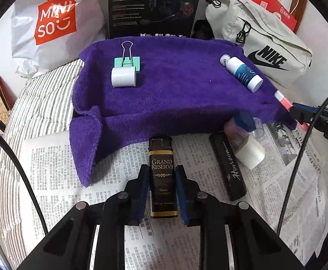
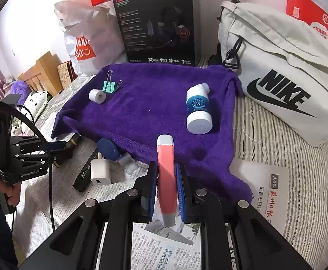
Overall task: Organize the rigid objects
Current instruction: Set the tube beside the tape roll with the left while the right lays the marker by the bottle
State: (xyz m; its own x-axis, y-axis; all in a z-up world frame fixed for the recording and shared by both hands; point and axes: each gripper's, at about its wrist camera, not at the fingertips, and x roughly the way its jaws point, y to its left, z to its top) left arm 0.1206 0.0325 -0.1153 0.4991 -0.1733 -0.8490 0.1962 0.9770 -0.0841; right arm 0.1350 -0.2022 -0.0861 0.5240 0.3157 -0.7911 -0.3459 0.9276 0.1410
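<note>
The left gripper (image 1: 161, 187) has its blue-padded fingers (image 1: 143, 193) pinching a dark "Grand Reserve" lighter (image 1: 162, 177) at mid-body, the case lying lengthwise between them over newspaper (image 1: 55, 166) spread on a striped bed (image 1: 37, 103). The right gripper (image 2: 167, 187) clamps a pink and white tube (image 2: 166, 175) about halfway along, its white tip reaching over the near edge of a purple towel (image 2: 159, 94). Both items look light and stiff; the lighter's glossy sides seem likely to slip, so a hold across its flat faces suits it, while the tube is best taken at its middle. On the towel lie a white cap (image 1: 123, 77) touching a teal binder clip (image 1: 127, 61), and, well apart, a blue and white bottle (image 1: 245, 74). Beside the towel rest a black "Horizon" case (image 1: 228, 168), a white charger plug (image 2: 99, 172) and what may be a small spray bottle (image 1: 245, 144), partly hidden under the fold.
</note>
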